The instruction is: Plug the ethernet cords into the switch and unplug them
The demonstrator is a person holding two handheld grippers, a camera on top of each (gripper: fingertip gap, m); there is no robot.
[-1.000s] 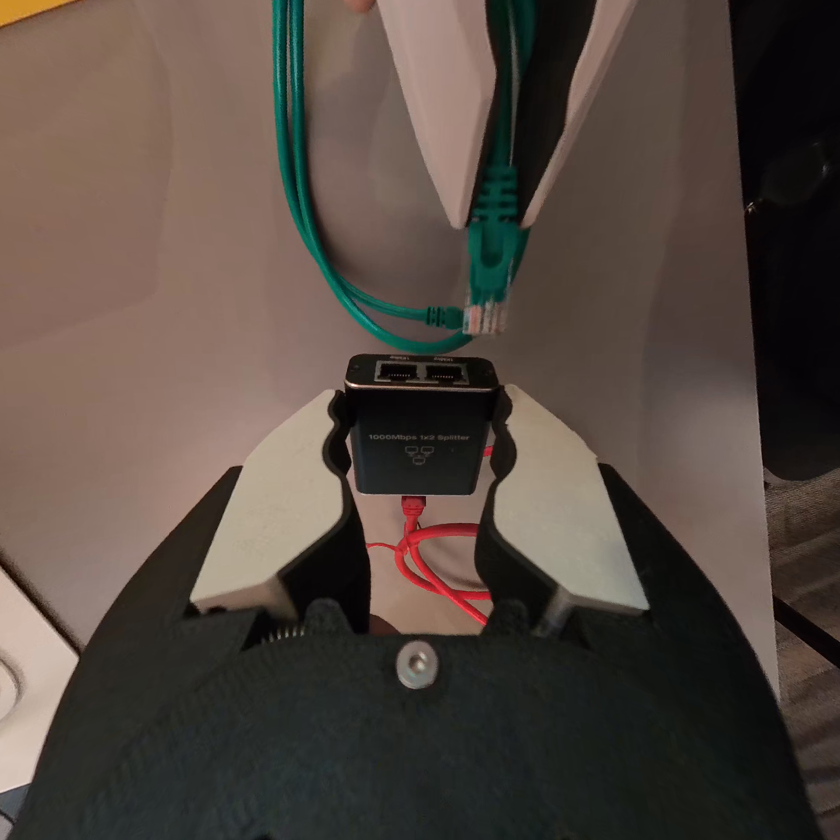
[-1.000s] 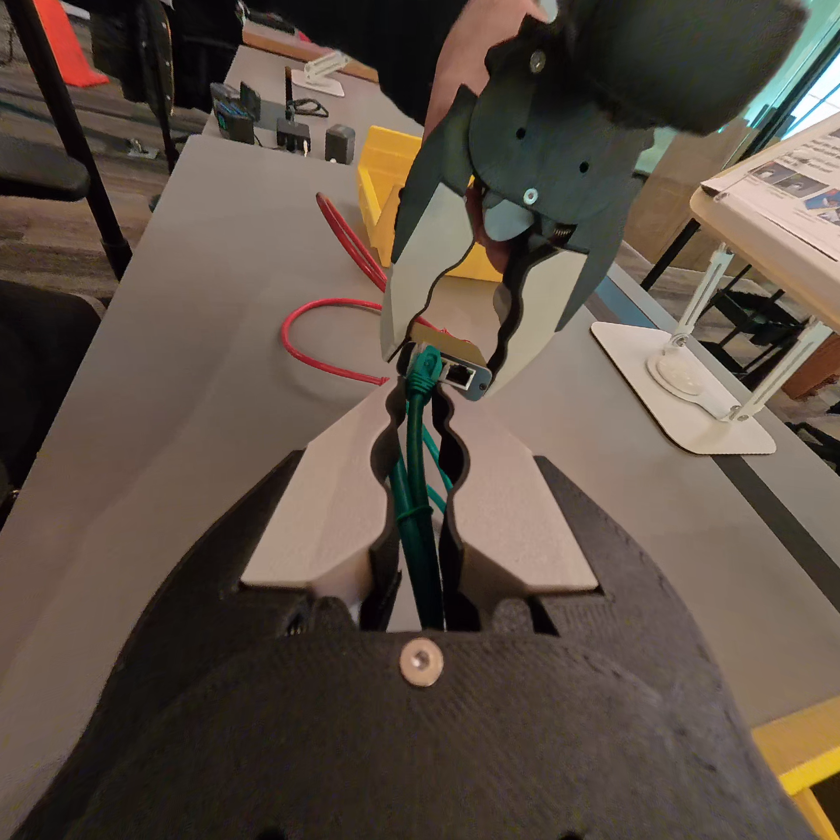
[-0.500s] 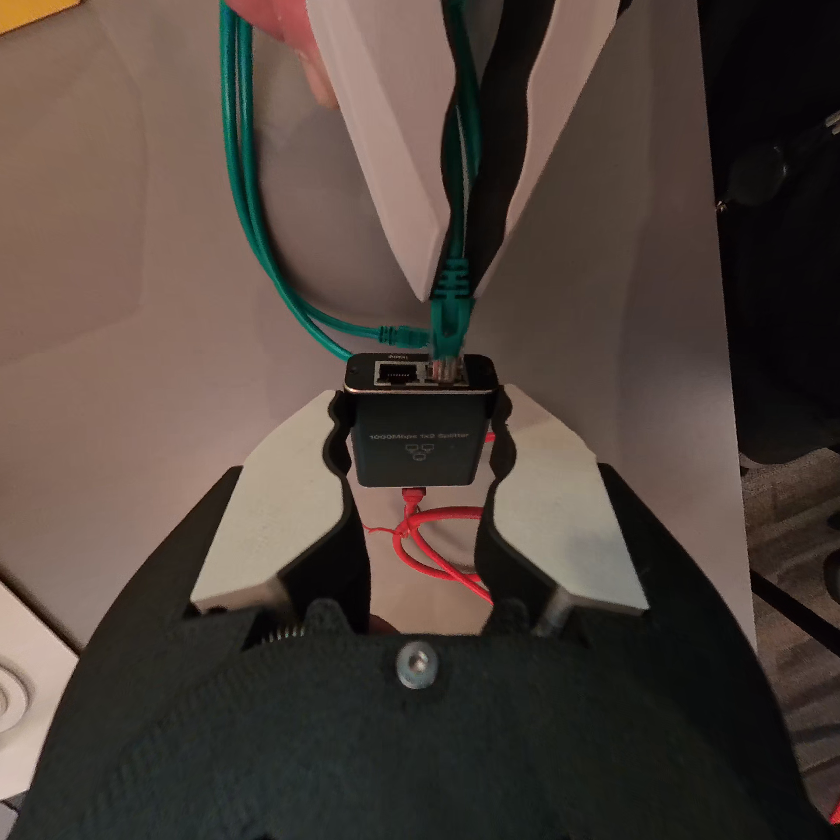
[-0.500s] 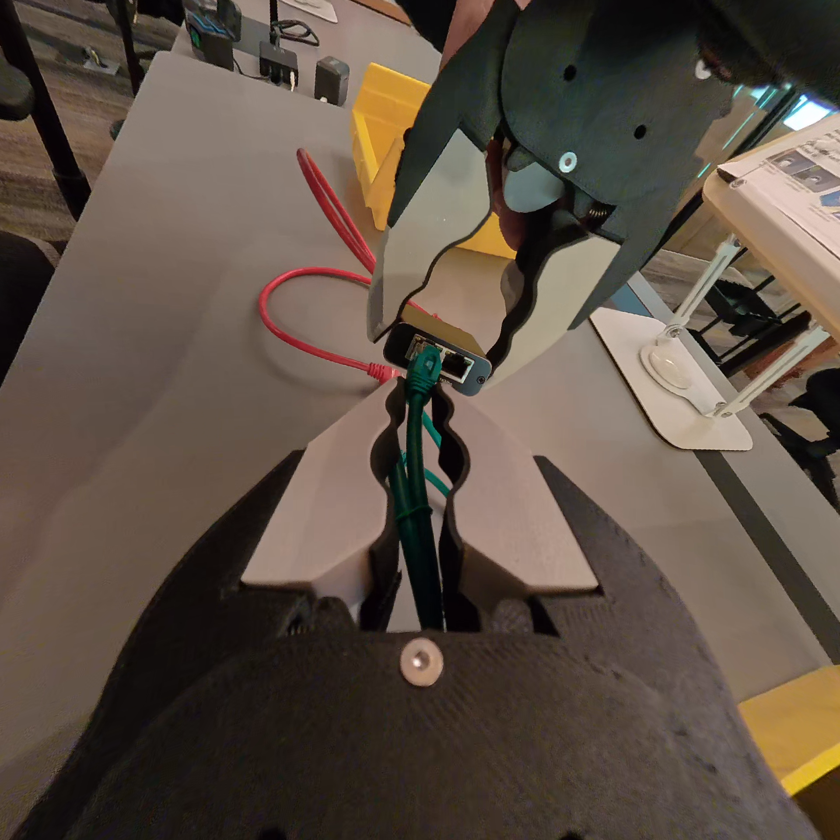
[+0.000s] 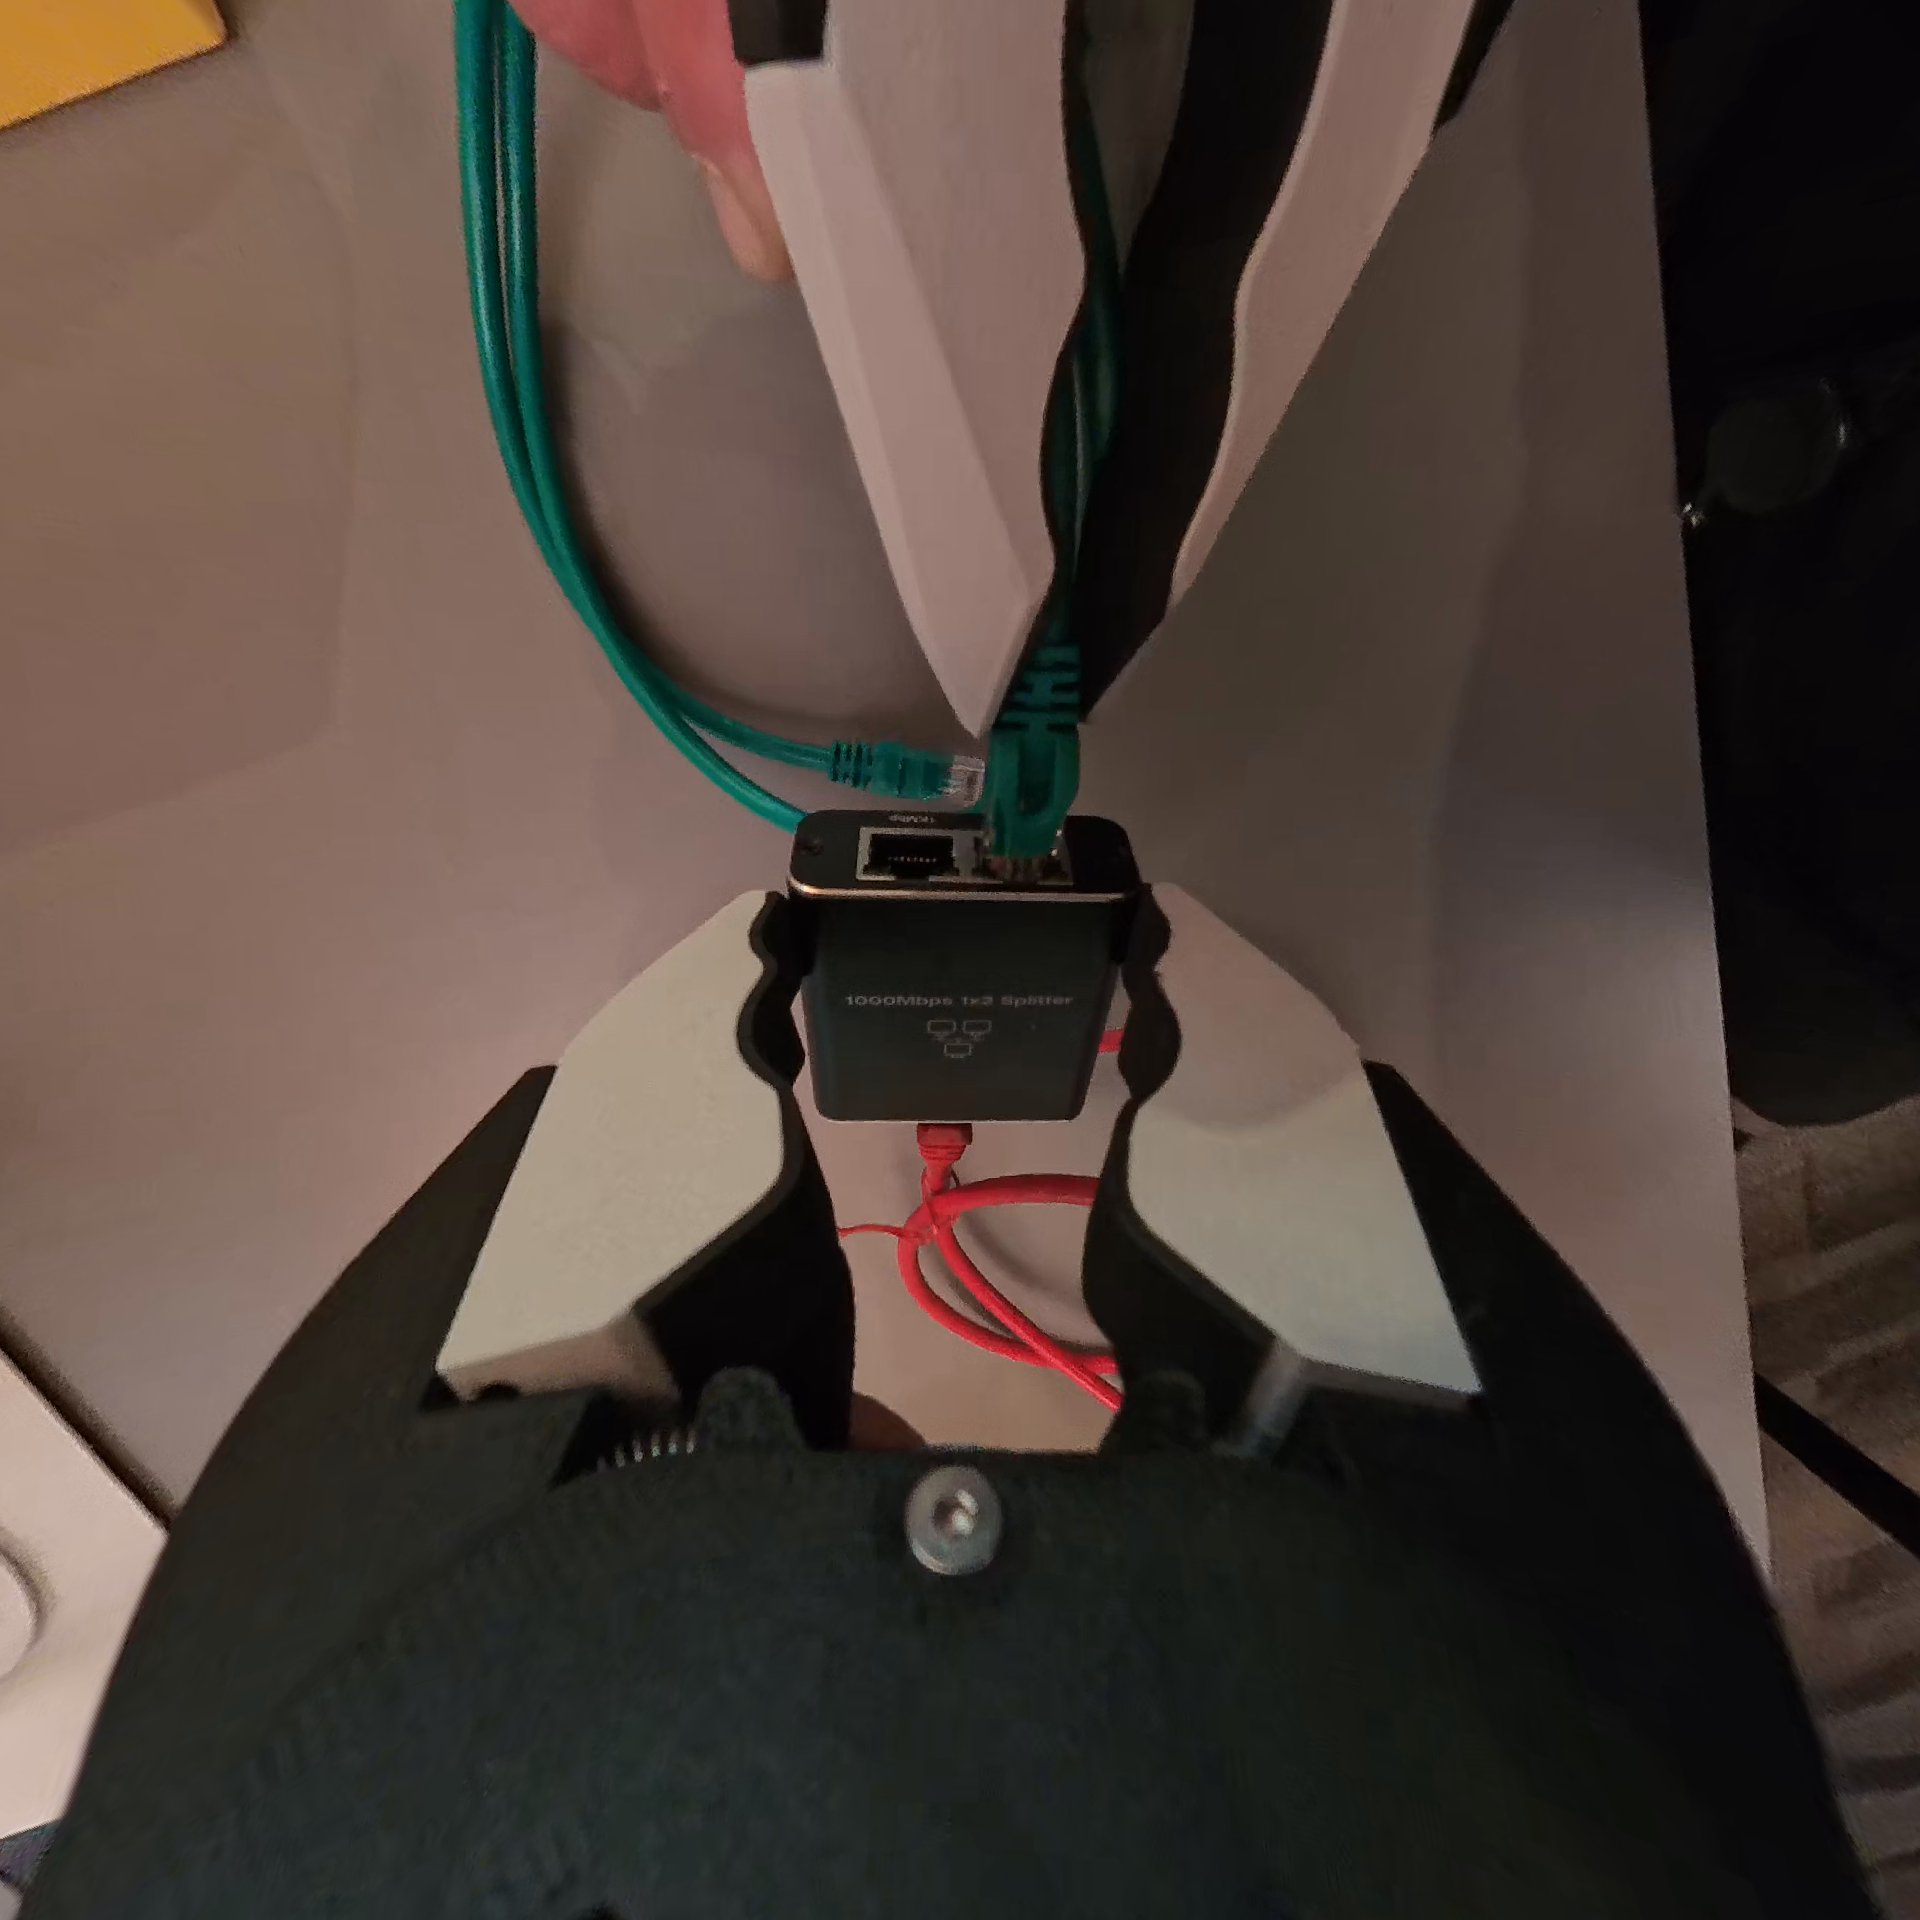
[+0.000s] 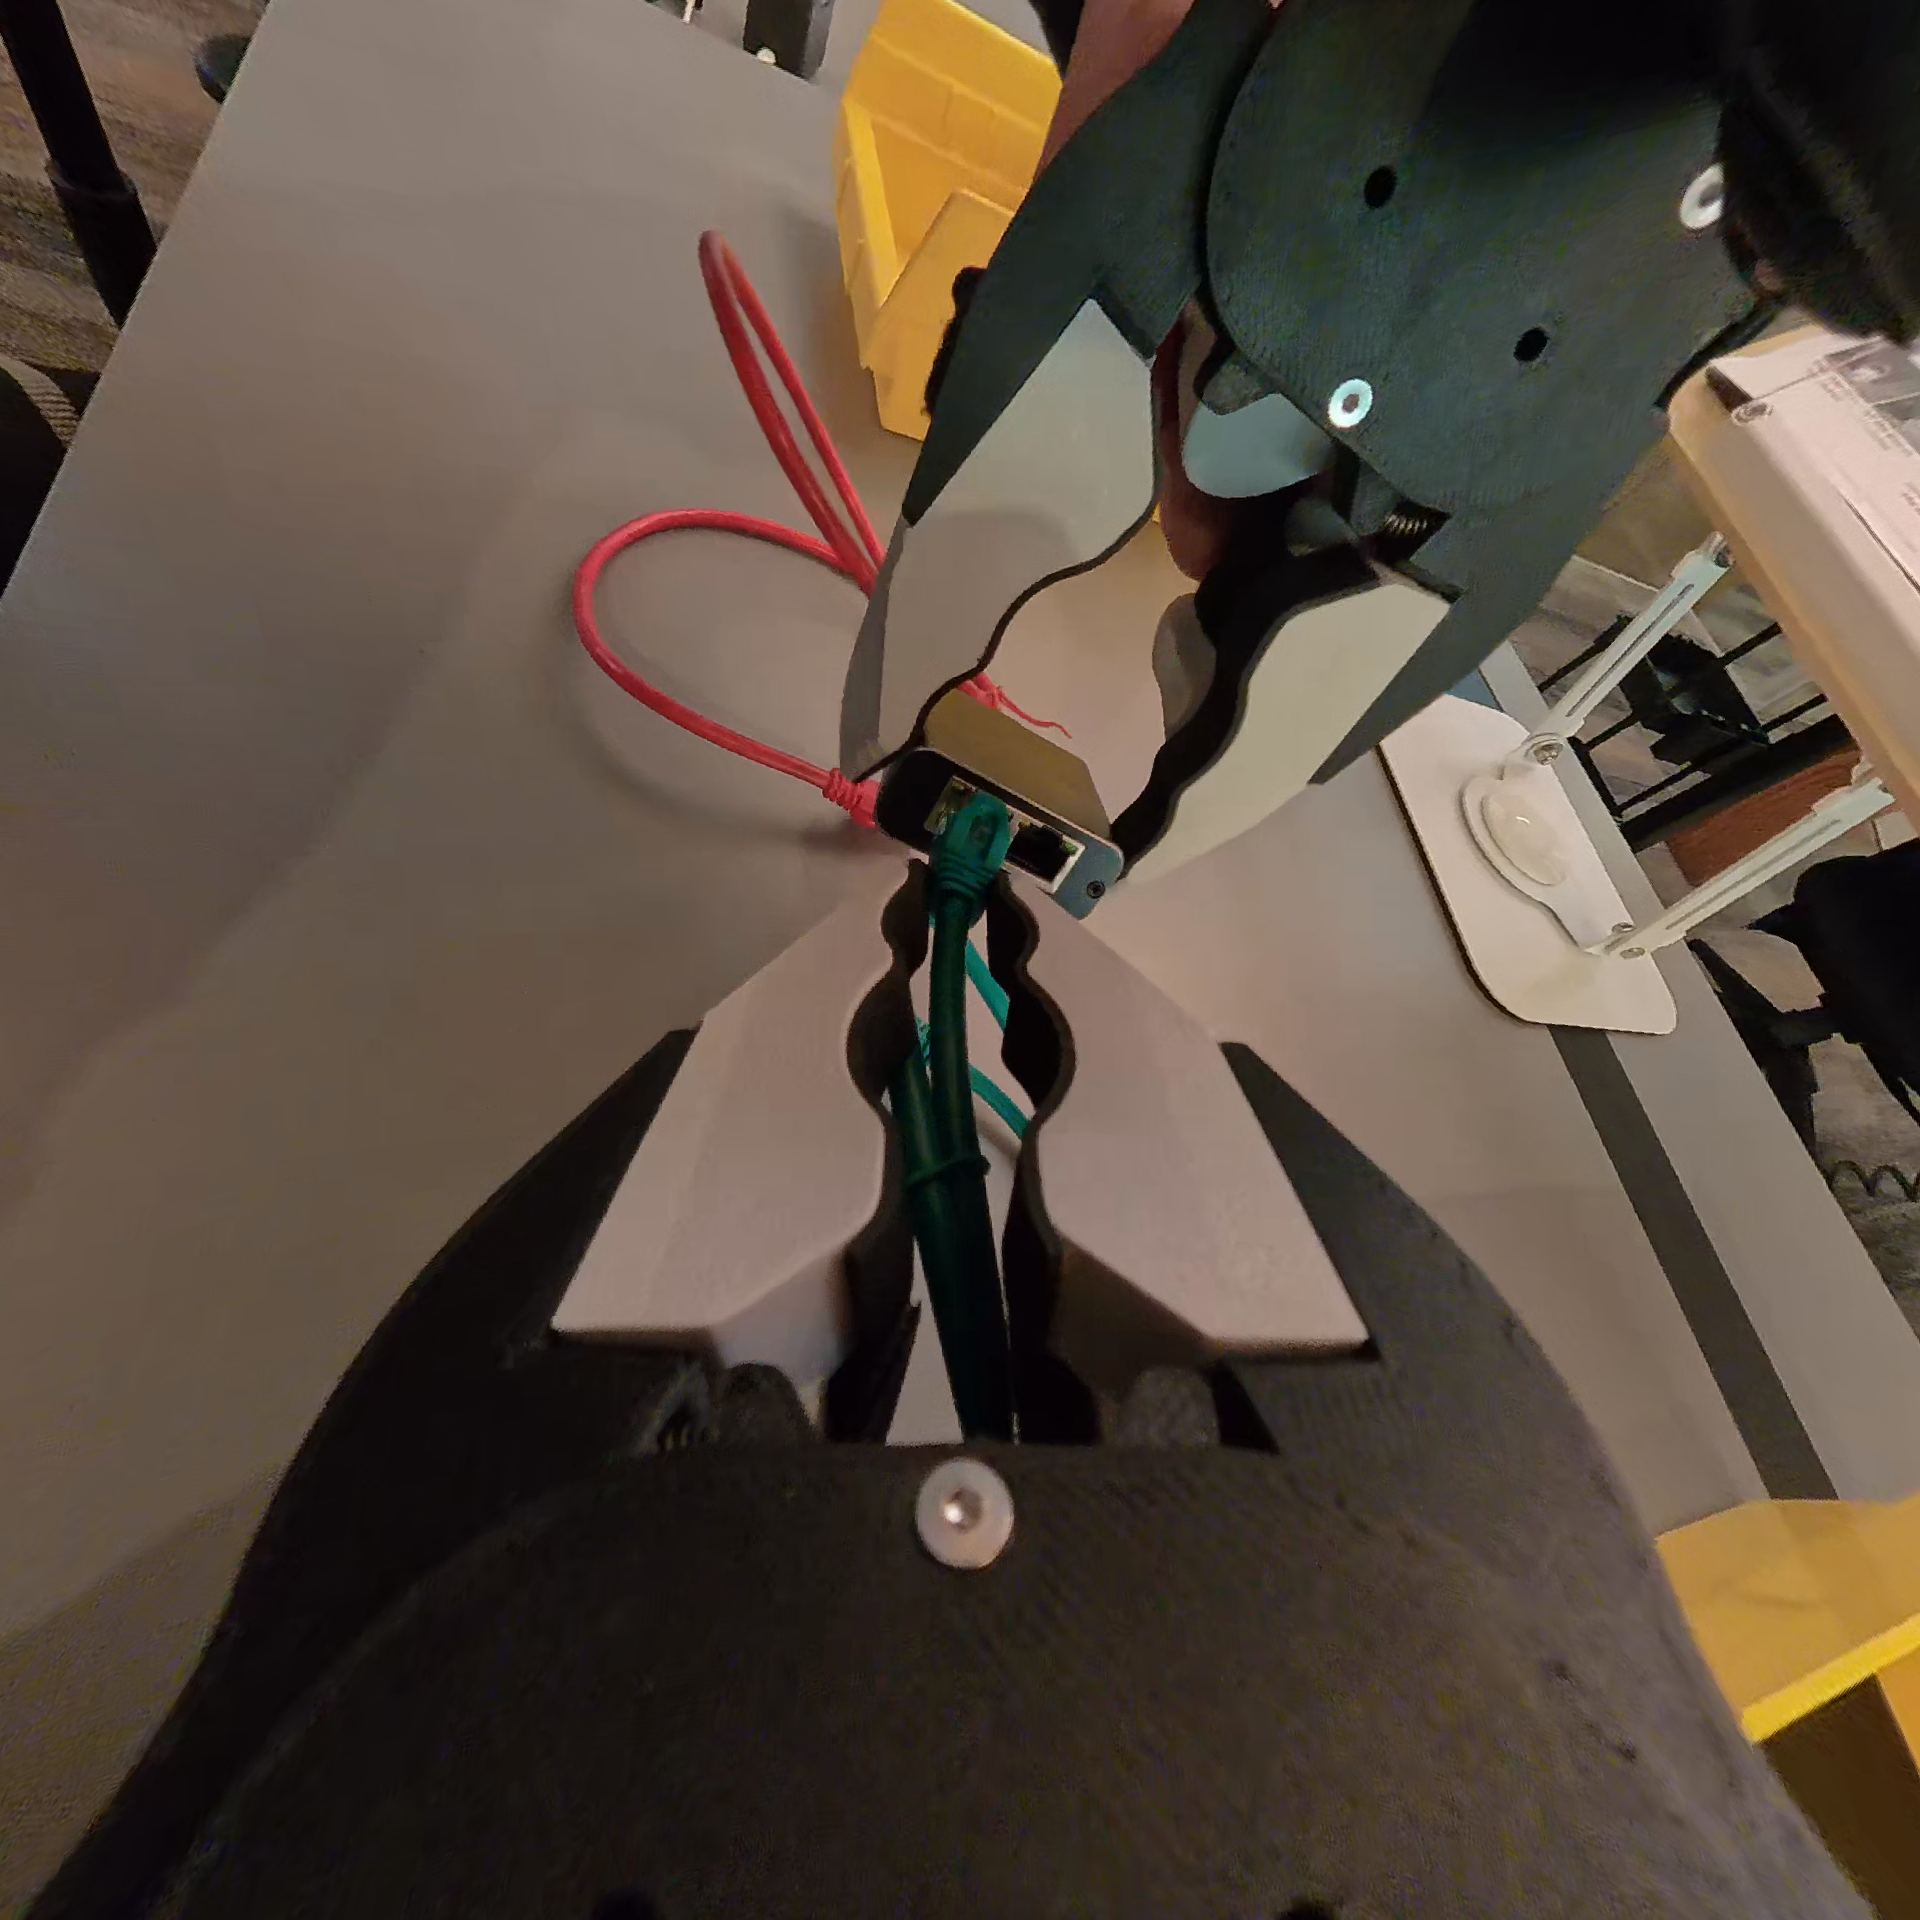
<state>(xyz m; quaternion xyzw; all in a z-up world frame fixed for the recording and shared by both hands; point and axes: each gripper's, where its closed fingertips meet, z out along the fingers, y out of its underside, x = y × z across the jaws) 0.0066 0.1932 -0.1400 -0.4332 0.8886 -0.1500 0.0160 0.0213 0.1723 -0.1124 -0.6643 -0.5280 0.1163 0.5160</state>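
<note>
My left gripper [image 5: 956, 935] is shut on a small black switch [image 5: 956, 1008] and holds it above the grey table; the switch also shows in the right wrist view [image 6: 987, 821]. A red cord [image 5: 940, 1153] is plugged into its near end. My right gripper [image 6: 951, 894] is shut on a green ethernet cord [image 6: 961, 1049], and its plug [image 5: 1029, 790] sits in the right port in the left wrist view. The left port [image 5: 914, 857] is empty. The green cord's other plug [image 5: 914, 774] hangs loose just behind the switch.
The grey table [image 6: 364, 727] carries a red cord loop [image 6: 644, 582], a yellow bin [image 6: 935, 208] at the back and a white stand base [image 6: 1538, 894] at the right. Another yellow bin corner [image 6: 1808, 1621] lies near right. A hand [image 5: 686, 135] shows behind the right gripper. My two grippers' fingertips are within a few centimetres of each other.
My right gripper has moved toward the switch and pushed the green plug from just above the port into the right port. The left gripper has kept hold of the switch.
</note>
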